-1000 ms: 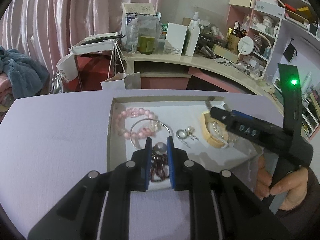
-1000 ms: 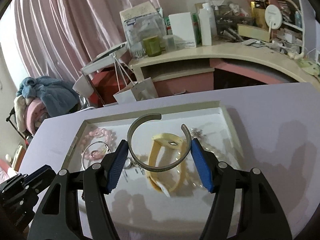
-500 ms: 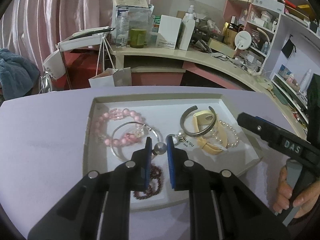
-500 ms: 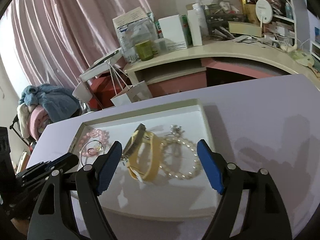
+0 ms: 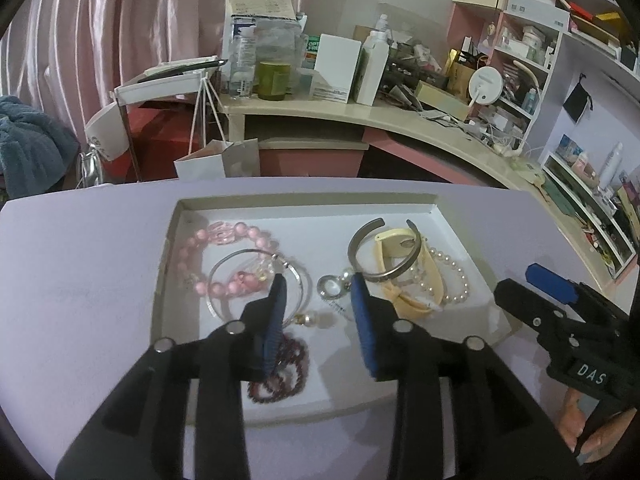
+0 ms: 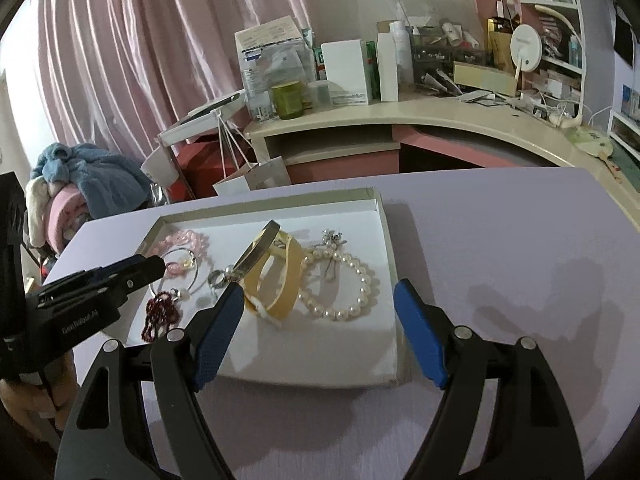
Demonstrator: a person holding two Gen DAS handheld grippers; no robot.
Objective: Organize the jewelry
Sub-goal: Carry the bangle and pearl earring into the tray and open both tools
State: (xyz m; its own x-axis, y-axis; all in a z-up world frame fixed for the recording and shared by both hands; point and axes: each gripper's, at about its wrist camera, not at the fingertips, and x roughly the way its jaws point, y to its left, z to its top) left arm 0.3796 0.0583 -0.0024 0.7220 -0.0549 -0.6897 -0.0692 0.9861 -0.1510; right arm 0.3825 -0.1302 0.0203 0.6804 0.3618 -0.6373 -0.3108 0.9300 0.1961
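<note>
Pink curtains hang behind a lavender table. A cluttered curved cream counter meets pink shelves beyond its far right corner.

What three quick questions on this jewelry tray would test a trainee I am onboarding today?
1. True or false: the left gripper is clamped on the dark red beaded bracelet.
2. Which item rests on the pale yellow strap band?
A. the grey metal open cuff bangle
B. the pink beaded bracelet
C. the white pearl bracelet
3. Fill in: all the jewelry lies inside the shallow white ____ on the lilac table.

Key: 1 false, its jaws are open and hold nothing; 2 A; 3 tray.
</note>
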